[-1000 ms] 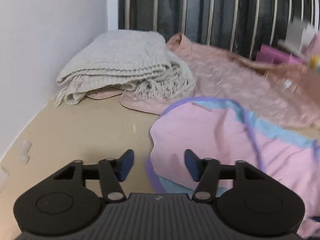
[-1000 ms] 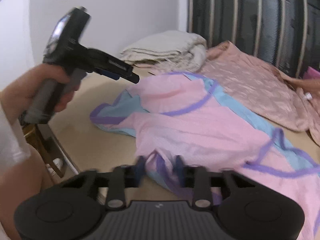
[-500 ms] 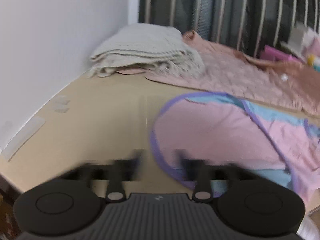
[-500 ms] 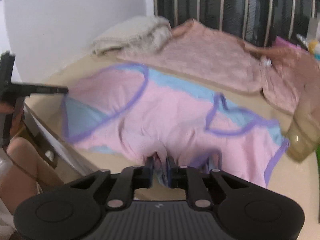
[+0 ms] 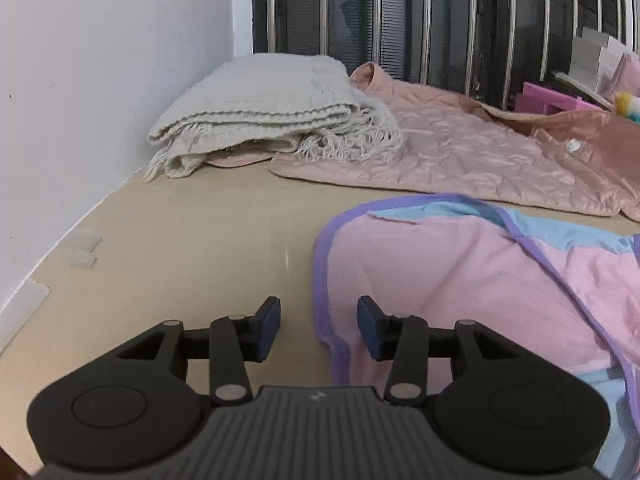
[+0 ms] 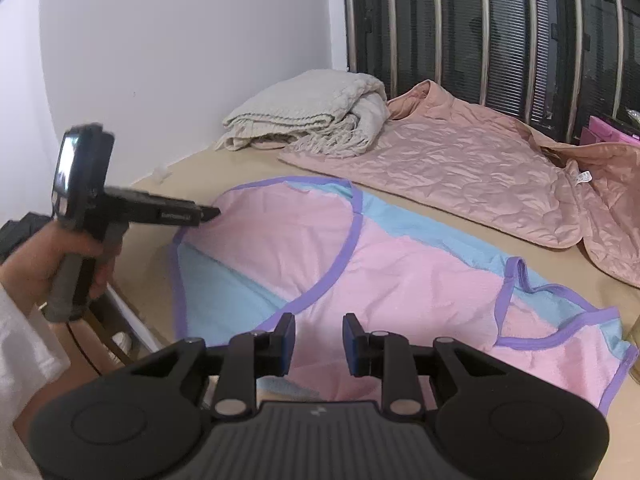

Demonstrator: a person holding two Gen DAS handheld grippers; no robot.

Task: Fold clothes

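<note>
A pink garment (image 5: 460, 280) with blue panels and purple trim lies spread on the beige table (image 5: 200, 240). My left gripper (image 5: 318, 328) sits low at the garment's left edge. Its jaws are closing, the purple hem runs between them, and the pads do not touch it. In the right wrist view the left gripper (image 6: 212, 213) points at that same edge, held in a person's hand (image 6: 36, 256). My right gripper (image 6: 319, 340) hovers over the garment (image 6: 400, 272) near its front edge. Its jaws are opening, with pink cloth lying below the gap and nothing pinched.
A folded cream knit blanket (image 5: 272, 108) lies at the back left against the white wall. A pink quilted jacket (image 5: 460, 152) is spread behind the garment, below a barred window. A pink box (image 5: 552, 100) stands at the back right. The table's front edge drops off by the hand.
My right gripper has let go of the pink fold it was pinching, and its jaws have parted. My left gripper has pulled back to the garment's left hem, so more bare table shows.
</note>
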